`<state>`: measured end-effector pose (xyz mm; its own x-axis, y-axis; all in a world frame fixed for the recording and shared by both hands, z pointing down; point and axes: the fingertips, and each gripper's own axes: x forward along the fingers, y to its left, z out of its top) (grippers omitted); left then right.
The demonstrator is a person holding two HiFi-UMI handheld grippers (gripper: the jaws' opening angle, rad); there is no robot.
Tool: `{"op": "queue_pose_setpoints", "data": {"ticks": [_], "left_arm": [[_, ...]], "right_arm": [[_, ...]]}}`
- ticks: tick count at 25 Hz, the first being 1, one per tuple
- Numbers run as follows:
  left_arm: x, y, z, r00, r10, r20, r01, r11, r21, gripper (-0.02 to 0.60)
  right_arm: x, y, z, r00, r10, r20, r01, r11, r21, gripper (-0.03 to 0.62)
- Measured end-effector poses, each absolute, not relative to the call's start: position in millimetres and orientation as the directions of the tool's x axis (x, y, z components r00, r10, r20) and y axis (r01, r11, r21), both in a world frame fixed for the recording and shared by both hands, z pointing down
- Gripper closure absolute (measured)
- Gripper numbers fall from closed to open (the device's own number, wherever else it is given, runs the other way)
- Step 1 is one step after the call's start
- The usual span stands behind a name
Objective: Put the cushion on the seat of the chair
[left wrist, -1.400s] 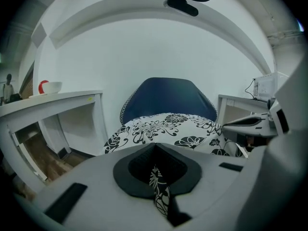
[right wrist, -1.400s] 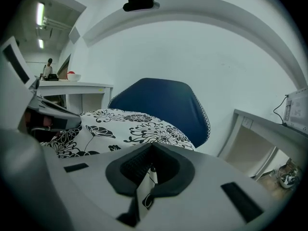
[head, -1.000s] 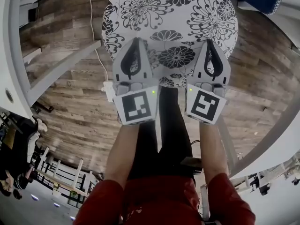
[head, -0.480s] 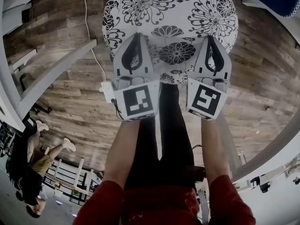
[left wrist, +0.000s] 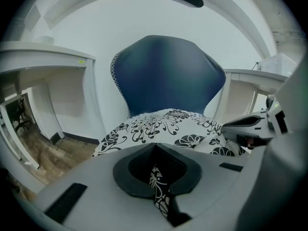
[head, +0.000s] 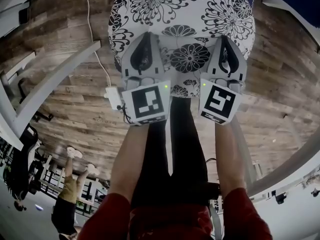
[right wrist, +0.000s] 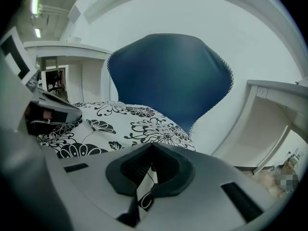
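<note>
Left gripper (head: pixel 146 38) and right gripper (head: pixel 223 40) are each pinching the cushion's (head: pixel 185 14) near edge. The cushion is hiding the seat of the chair (left wrist: pixel 168 76), whose blue back alone is showing.

Matt printed cloth on cushion (head: pixel 185 14), matt blue fabric w/ stitched edge on chair (left wrist: pixel 166 76), rough-grained wood floor (head: pixel 75 109), matt grey plastic left gripper (head: pixel 146 36) & right gripper (head: pixel 226 38).
</note>
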<state>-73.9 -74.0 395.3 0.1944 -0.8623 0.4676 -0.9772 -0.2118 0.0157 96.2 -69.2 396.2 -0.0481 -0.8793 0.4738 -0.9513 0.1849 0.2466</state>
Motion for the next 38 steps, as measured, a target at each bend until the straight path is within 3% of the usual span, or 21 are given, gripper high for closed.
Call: {"op": "queue_pose_setpoints", "data": {"ticks": [9, 24, 31, 38], "left_arm": [[-74.7, -74.6, 416.8, 0.198, -0.825, 0.529, -0.973, -0.229, 0.008, 0.552], [-75.5, -73.1, 414.8, 0.189, -0.83, 0.524, -0.975, -0.224, -0.003, 0.549], [-76.2, -73.6, 401.9, 0.196, -0.839, 0.508, -0.976, -0.217, 0.018, 0.464], [-73.6, -71.8, 379.6, 0.203, -0.852, 0.483, -0.974, -0.224, 0.014, 0.463]], "right_arm": [[96.9, -70.0, 410.1, -0.038, -0.86, 0.508, -0.95, 0.189, 0.249, 0.565], [100.0, -69.2, 407.3, -0.04, -0.866, 0.498, -0.969, 0.156, 0.193, 0.563], [100.9, -66.9, 399.9, -0.046, -0.866, 0.499, -0.974, 0.151, 0.171, 0.562], [97.7, -62.8, 384.3, -0.061, -0.87, 0.489, -0.974, 0.159, 0.161, 0.49]]}}
